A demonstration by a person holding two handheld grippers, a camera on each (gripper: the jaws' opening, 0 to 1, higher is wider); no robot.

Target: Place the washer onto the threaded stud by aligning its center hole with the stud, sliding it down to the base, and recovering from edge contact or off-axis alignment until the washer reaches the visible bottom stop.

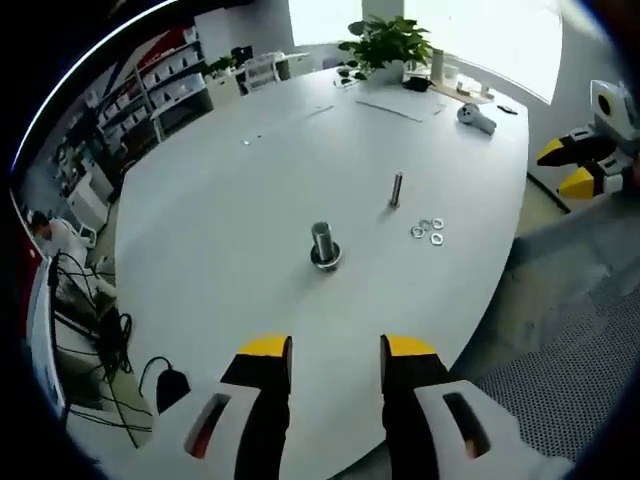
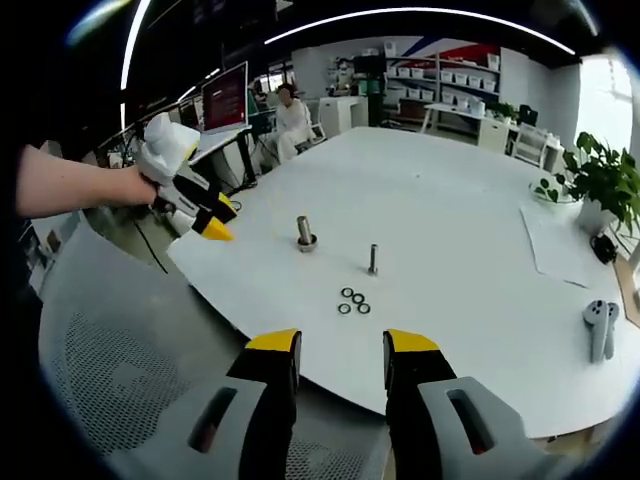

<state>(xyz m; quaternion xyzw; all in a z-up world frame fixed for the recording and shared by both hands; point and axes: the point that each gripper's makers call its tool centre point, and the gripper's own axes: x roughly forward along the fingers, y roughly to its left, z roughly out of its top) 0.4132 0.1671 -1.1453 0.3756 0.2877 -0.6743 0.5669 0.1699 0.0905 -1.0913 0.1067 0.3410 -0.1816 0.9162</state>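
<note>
Left gripper view finds your left gripper [image 1: 335,350] empty, jaws apart, short of the wide stud [image 1: 324,244]; three washers [image 1: 427,231] lie beyond it beside the thin stud [image 1: 396,189], your right gripper [image 2: 341,350] likewise parted

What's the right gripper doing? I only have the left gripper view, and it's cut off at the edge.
Observer: The right gripper is open, with nothing between its jaws.
Operator: Is it over the table?
Observer: Barely. Its jaw tips are about at the near edge of the table, and a mesh chair back is beside them.
Operator: What's straight ahead of it?
Observer: The three washers lie flat on the table, with the thin stud just beyond them.
</note>
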